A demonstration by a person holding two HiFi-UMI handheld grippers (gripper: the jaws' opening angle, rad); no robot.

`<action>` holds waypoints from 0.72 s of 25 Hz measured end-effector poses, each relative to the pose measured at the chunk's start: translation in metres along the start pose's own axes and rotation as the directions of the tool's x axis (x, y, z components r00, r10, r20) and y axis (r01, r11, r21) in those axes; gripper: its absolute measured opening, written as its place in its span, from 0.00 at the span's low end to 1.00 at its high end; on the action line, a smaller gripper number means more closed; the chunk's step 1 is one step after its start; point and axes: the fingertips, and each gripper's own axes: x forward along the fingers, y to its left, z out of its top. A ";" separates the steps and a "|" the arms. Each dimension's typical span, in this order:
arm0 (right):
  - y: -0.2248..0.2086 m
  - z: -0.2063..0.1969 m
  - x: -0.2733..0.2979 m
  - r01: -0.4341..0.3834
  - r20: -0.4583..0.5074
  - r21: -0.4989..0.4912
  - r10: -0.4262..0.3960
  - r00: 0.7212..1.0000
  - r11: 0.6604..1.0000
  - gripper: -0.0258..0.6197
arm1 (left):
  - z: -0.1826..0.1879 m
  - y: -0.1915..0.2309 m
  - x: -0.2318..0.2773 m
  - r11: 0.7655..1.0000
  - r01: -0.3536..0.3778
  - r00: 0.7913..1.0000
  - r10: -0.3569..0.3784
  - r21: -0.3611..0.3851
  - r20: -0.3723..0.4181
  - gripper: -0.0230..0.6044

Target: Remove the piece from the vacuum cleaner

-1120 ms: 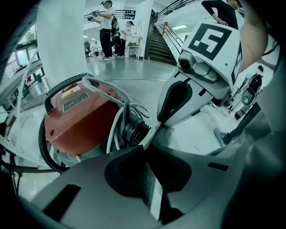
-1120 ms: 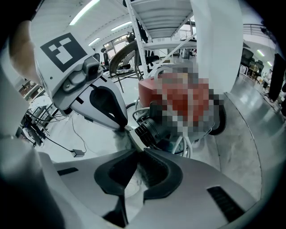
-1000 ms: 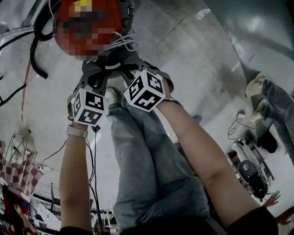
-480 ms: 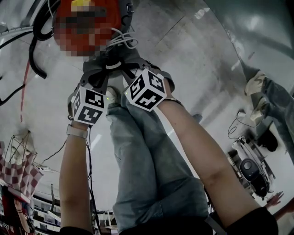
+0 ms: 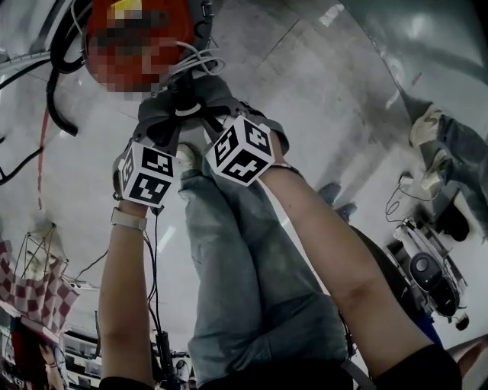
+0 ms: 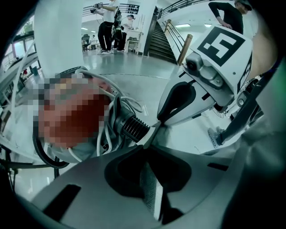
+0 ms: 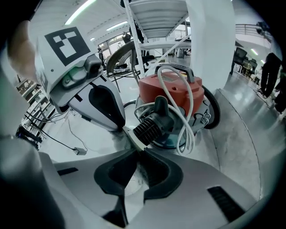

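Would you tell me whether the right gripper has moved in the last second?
No: the right gripper, shut on a pale piece, stays equally far below the red vacuum cleaner.

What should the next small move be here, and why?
Probably open the right hand-held gripper and ease its jaws round the ribbed hose cuff: both it and the left hand-held gripper have jaws together, tips beside that cuff, which sits plugged into the red vacuum cleaner.
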 end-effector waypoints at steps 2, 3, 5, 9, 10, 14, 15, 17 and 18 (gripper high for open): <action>0.006 -0.007 0.000 -0.009 -0.015 0.010 0.009 1.000 1.000 0.14 | -0.005 -0.008 0.002 0.999 0.038 0.999 -0.037 0.013 -0.019 0.11; 0.010 -0.012 0.000 -0.010 -0.022 0.016 0.011 1.000 1.000 0.14 | -0.008 -0.014 0.003 0.998 0.056 0.998 -0.055 0.021 -0.024 0.10; 0.018 -0.020 -0.004 0.004 -0.023 0.019 -0.003 1.000 1.000 0.14 | -0.013 -0.026 0.002 0.996 0.059 0.998 -0.058 0.067 -0.022 0.10; 0.028 -0.028 -0.021 0.041 -0.010 0.050 -0.041 0.999 0.998 0.14 | -0.011 -0.044 -0.007 0.991 0.069 0.998 -0.068 0.114 -0.012 0.10; 0.030 -0.029 -0.027 0.049 -0.006 0.064 -0.049 0.999 0.997 0.14 | -0.008 -0.048 -0.011 0.990 0.079 0.997 -0.079 0.115 -0.007 0.10; 0.037 -0.025 -0.056 0.081 0.017 0.096 -0.083 0.996 0.992 0.14 | 0.004 -0.061 -0.034 0.980 0.108 0.994 -0.110 0.166 0.005 0.10; 0.039 -0.023 -0.064 0.089 0.021 0.101 -0.092 0.996 0.991 0.14 | 0.008 -0.064 -0.040 0.977 0.115 0.993 -0.118 0.182 0.006 0.10; 0.044 -0.021 -0.081 0.110 0.027 0.112 -0.113 0.993 0.988 0.14 | 0.015 -0.072 -0.052 0.968 0.128 0.991 -0.134 0.214 0.010 0.10; 0.046 -0.019 -0.090 0.123 0.029 0.118 -0.127 0.991 0.985 0.14 | 0.019 -0.076 -0.059 0.965 0.134 0.990 -0.141 0.227 0.013 0.10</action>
